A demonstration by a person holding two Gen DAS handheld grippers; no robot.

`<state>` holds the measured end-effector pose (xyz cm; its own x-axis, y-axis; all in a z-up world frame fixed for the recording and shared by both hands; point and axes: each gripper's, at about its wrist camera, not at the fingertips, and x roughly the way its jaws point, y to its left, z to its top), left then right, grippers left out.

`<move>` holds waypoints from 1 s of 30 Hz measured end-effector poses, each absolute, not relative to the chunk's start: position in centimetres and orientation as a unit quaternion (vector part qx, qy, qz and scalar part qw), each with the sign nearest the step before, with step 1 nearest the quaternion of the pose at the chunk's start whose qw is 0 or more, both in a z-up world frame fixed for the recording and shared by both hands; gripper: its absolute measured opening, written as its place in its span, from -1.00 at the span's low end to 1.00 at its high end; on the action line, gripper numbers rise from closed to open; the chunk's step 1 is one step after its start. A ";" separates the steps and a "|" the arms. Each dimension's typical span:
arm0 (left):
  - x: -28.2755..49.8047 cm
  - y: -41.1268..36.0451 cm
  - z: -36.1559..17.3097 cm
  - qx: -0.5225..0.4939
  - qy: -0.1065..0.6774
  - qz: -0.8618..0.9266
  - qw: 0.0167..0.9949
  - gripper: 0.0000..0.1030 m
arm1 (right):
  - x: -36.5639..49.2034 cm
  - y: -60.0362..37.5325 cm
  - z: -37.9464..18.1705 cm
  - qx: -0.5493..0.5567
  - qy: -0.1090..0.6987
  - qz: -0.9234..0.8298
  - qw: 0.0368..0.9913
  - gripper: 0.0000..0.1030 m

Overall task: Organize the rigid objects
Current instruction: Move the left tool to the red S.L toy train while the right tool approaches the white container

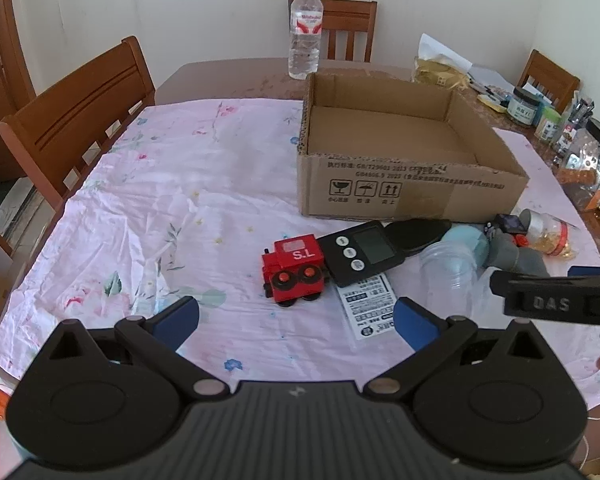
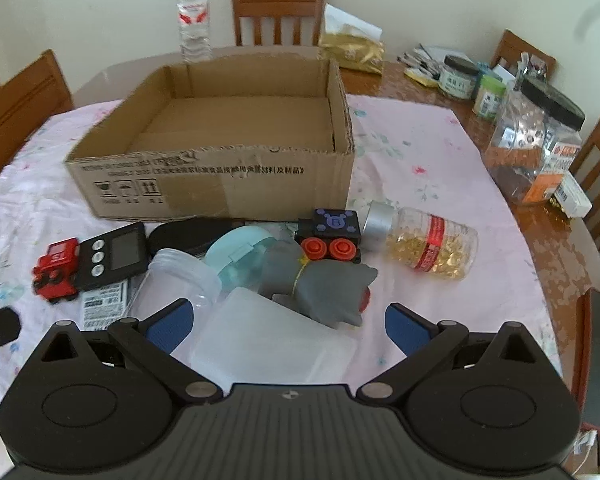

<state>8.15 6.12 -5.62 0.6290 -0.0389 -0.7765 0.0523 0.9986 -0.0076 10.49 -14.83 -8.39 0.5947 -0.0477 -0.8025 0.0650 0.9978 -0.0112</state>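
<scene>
- Left gripper, nearest the left wrist camera, holds its blue fingers wide apart with nothing between them, above the pink floral cloth.
- Just ahead, a red toy train touches a black timer; the cardboard box behind them holds nothing (its floor is bare).
- Right gripper, in the right wrist view, is spread wide over a frosted plastic box.
- Beyond lie a grey toy, a black toy train and a capsule bottle, all outside the box.
</scene>
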 end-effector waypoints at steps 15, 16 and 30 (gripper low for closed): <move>9.5 5.8 -6.5 0.014 0.438 -0.026 0.898 0.99 | 9.7 -15.2 -10.1 0.022 0.485 -0.047 0.873 1.00; 9.5 5.8 -6.5 0.014 0.438 -0.025 0.898 0.99 | 9.5 -15.4 -10.0 0.024 0.488 -0.046 0.871 1.00; 11.7 5.7 -7.8 0.023 0.442 -0.006 0.897 0.99 | 7.0 -17.9 -11.4 0.021 0.523 -0.030 0.852 1.00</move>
<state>11.71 5.71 -7.76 0.6088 0.0087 -0.7933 0.0319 0.9989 0.0355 7.00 -17.93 -11.44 0.4519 -0.0282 -0.8916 0.0724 0.9974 0.0051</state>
